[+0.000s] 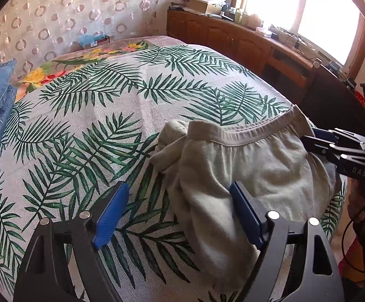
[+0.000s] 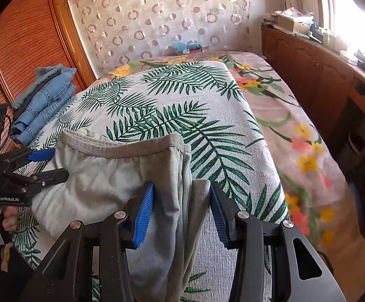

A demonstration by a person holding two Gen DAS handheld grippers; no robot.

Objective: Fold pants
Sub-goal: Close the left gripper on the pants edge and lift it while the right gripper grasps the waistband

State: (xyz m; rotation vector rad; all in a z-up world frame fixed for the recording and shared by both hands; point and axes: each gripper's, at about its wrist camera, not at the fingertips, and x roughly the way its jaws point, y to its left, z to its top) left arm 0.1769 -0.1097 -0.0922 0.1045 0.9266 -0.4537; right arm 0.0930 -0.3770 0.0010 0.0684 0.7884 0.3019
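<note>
Blue-padded left gripper (image 1: 175, 214): jaws spread wide, holding nothing; its right pad rests against the pants, its left pad over bare cover.
Right gripper (image 2: 182, 214): jaws apart, straddling a bunched edge of the pants without pinching it.
Grey pants (image 1: 245, 171): lying crumpled near the edge of the bed, elastic waistband facing away.
Leaf-print cover (image 1: 132, 105): spread under the pants.
Folded jeans (image 2: 44, 98): stacked well apart, at the far left side of the bed.

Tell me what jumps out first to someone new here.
Grey sweatpants lie bunched on the palm-leaf bedspread, with both open tongs, left and right, around the fabric. A stack of folded jeans sits at the bed's far left edge.
</note>
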